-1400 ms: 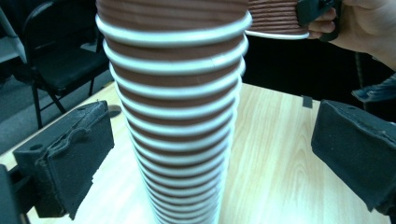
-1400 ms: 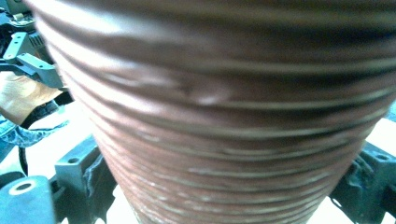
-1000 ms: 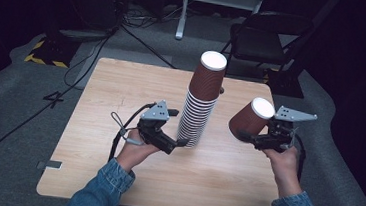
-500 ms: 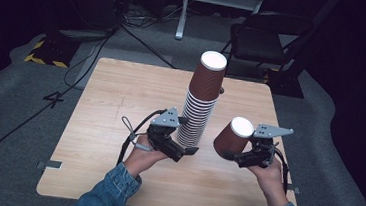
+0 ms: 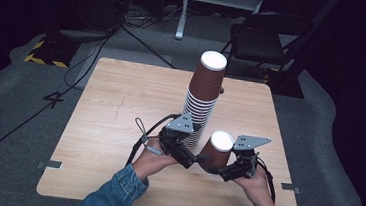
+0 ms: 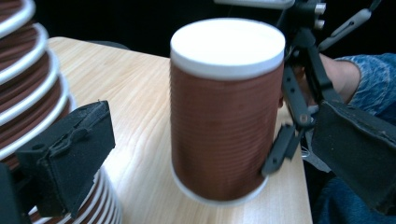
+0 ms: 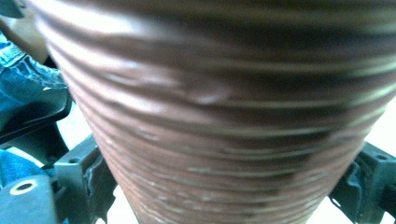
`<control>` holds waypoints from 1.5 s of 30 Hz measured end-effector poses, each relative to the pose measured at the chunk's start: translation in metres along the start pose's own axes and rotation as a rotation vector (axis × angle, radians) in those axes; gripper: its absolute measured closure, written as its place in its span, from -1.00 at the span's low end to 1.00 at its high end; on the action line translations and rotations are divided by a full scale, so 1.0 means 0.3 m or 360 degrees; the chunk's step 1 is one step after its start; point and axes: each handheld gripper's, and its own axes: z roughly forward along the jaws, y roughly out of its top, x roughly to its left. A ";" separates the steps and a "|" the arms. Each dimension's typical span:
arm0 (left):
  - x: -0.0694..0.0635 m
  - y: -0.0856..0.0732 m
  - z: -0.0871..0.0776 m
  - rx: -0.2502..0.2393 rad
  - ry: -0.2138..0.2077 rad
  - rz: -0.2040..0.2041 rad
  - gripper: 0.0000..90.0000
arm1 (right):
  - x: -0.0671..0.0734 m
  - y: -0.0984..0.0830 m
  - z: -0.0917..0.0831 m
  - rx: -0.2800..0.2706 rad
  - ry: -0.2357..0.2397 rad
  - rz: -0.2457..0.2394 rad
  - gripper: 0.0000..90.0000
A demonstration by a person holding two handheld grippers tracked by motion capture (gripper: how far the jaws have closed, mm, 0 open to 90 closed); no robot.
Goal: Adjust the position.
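Holding a single brown paper cup (image 5: pixel 217 150) upside down, your right gripper (image 5: pixel 221 170) pinches it low on its ribbed wall, near the rim, with a jaw pressed to either side, as the right gripper view shows against the cup's ridges. The cup's white base faces up, and it sits a little tilted at the near right part of the wooden table (image 5: pixel 115 112); in the left gripper view its rim looks close to the tabletop, but you cannot tell whether it touches.

Your left gripper (image 5: pixel 197 159) points right toward that cup, its jaws spread wide and nothing between the pads; in the left gripper view the cup stands ahead of them, between the two black pads (image 6: pixel 70 149) but apart from both.

Just to the left and farther back, a tall stack of the same inverted cups (image 5: pixel 202 97) rises upright from the table, its lower rims close beside your left gripper.
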 end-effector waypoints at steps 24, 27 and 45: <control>-0.010 0.038 0.073 0.0180 -0.0190 0.0040 -0.72 | 0.055 0.018 0.074 0.0162 0.0092 -0.0113 -0.76; -0.008 0.039 0.075 0.0192 -0.0219 0.0034 -0.67 | 0.056 0.019 0.076 0.0170 0.0098 -0.0119 -0.76; 0.001 0.034 0.061 0.0260 -0.0260 0.0061 -0.45 | 0.060 0.016 0.080 0.0194 0.0108 -0.0177 -0.77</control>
